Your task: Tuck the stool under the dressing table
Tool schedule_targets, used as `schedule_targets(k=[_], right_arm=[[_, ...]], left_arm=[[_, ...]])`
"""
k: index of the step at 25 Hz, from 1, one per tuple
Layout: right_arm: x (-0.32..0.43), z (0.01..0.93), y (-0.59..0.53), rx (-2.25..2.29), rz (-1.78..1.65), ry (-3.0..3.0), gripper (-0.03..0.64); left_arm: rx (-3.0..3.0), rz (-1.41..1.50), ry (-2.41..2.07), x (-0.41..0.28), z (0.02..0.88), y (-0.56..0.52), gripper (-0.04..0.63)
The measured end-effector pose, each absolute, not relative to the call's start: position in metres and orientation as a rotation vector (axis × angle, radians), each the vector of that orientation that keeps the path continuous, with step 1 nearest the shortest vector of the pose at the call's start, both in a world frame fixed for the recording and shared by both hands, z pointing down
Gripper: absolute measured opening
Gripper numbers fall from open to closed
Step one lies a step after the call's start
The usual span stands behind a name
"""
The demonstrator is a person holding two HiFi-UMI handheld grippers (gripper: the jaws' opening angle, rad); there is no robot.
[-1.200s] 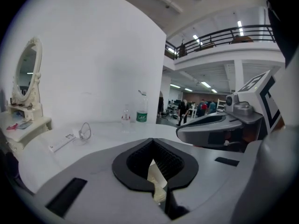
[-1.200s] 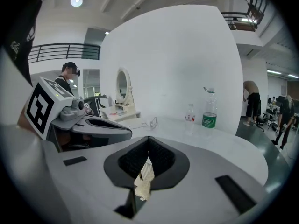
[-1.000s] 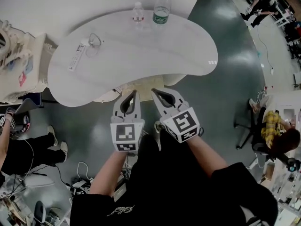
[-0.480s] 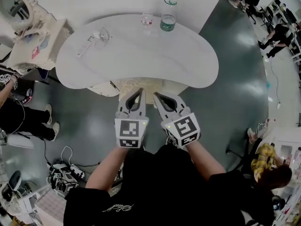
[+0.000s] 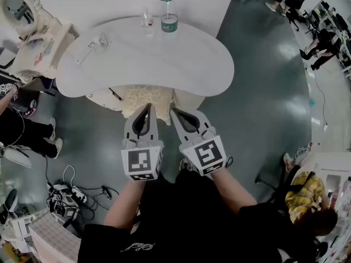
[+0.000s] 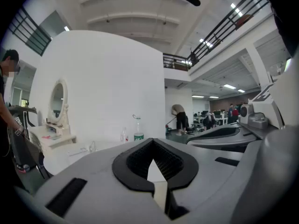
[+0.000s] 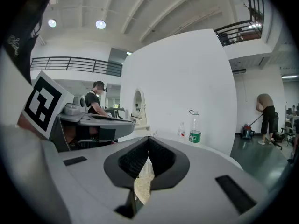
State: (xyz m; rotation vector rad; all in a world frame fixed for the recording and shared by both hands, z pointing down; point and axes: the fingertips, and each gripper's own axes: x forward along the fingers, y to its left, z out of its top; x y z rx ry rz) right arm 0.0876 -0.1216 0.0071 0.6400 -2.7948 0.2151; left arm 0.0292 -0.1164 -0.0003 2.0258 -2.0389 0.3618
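From the head we look steeply down on the white kidney-shaped surface (image 5: pixel 164 59); both gripper views face it nearly level, sharing its green-labelled clear bottle (image 5: pixel 169 16)

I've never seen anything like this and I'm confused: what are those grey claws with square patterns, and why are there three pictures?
They are grabbing tools; a person holds one in each hand: the left gripper and the right gripper. One picture comes from a camera on the person's head, looking down. The other two come from cameras riding on each tool, looking along its jaws. Both tools are shut and hold nothing. On the white table stand a green-labelled bottle and a small bottle, and a power strip lies there. The cream stool peeks out from under the table's near edge.
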Motion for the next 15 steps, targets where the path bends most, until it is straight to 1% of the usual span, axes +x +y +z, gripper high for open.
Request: schedule_targets(k=[6, 11, 15], right_arm=[[0.121, 0.005, -0.121, 0.696, 0.278, -2.827, 0.006], [0.120, 0.005, -0.118, 0.686, 0.333, -2.860, 0.006], [0.116, 0.005, -0.115, 0.669, 0.291, -2.866, 0.006]], left_arm=[[2.046, 0.426, -2.054, 0.065, -0.002, -0.103, 0.005], [1.996, 0.434, -2.082, 0.065, 0.006, -0.094, 0.005], [1.983, 0.429, -2.106, 0.065, 0.005, -0.090, 0.005]])
